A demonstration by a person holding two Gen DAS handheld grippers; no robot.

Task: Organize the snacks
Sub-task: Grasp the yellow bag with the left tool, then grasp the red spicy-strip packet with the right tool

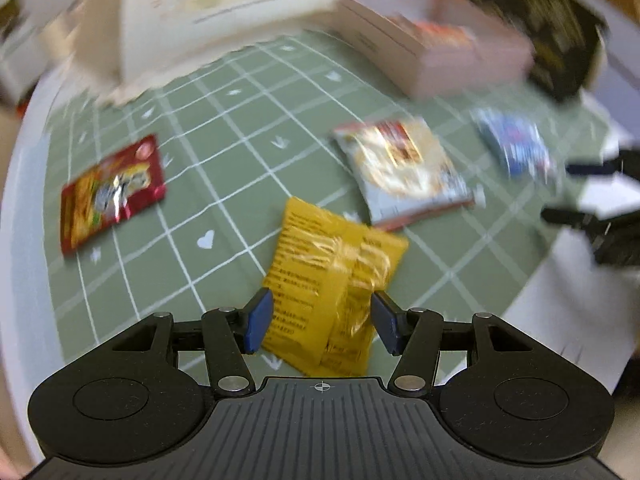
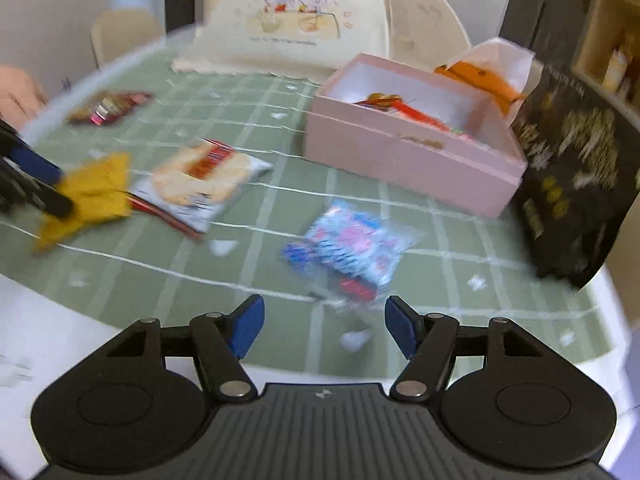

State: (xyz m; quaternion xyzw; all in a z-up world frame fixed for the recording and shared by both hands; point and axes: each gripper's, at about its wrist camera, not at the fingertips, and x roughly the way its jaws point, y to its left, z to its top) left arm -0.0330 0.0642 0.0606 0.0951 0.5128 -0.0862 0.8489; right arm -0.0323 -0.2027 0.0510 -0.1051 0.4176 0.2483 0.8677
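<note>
My left gripper (image 1: pixel 320 322) is open around the near end of a yellow snack packet (image 1: pixel 332 276) that lies on the green grid cloth (image 1: pixel 224 184); whether the pads touch it I cannot tell. The packet also shows in the right wrist view (image 2: pixel 92 196) with the left gripper's fingers (image 2: pixel 36 168) on it. My right gripper (image 2: pixel 324 328) is open and empty, just short of a blue and pink packet (image 2: pixel 348 248). A white cracker packet (image 1: pixel 404 168) (image 2: pixel 204 184) and a red packet (image 1: pixel 112 192) (image 2: pixel 108 108) lie flat. A pink open box (image 2: pixel 408 152) holds a few snacks.
A cream food cover (image 2: pixel 296 20) with a cartoon stands at the back. A black bag (image 2: pixel 576 172) stands at the right by the box. An orange and white paper bag (image 2: pixel 488 68) is behind the box. The table's white rim (image 2: pixel 60 320) is close in front.
</note>
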